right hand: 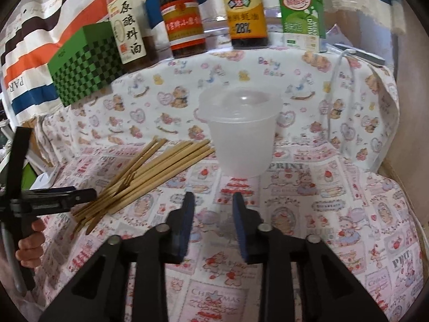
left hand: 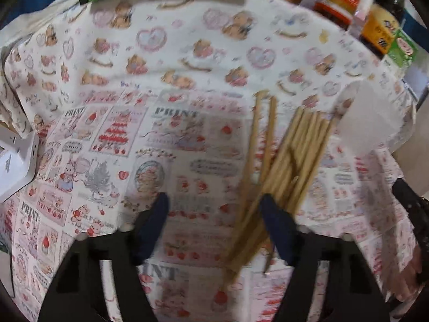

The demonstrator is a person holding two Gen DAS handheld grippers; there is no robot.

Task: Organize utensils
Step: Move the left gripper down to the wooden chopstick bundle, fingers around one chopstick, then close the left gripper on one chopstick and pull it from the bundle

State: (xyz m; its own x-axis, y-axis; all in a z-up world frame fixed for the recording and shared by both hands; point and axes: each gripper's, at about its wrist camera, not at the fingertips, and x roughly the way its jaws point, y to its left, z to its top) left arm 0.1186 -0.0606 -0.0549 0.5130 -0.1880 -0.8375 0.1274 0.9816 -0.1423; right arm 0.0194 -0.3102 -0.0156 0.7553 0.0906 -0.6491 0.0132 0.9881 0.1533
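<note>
A loose pile of wooden chopsticks (right hand: 150, 173) lies flat on the surface (right hand: 308, 214), which is covered by a cloth printed with bears and strawberry pictures. The sticks fan out, their far ends reaching toward a translucent plastic cup (right hand: 241, 134) that stands upright just beside them, toward the middle of the surface. A clear lid sits on the cup's rim (slightly askew, as far as the right wrist view shows).

The left gripper (left hand: 214, 225) hovers over the near ends of the chopsticks (left hand: 284, 161), its blue-padded fingers spread wide with nothing between them; one finger overlaps the pile in its own view, but whether it touches the sticks cannot be told through the blur. From the right wrist view this gripper (right hand: 80, 196) comes in from the left edge, low above the sticks' near ends.

The right gripper (right hand: 213, 226) is also spread and holds nothing, aimed at the cup from the near edge of the surface.

Along the far edge stand a green checkered box (right hand: 85, 67), three sauce bottles (right hand: 185, 24) and a green drink carton (right hand: 301, 17).
</note>
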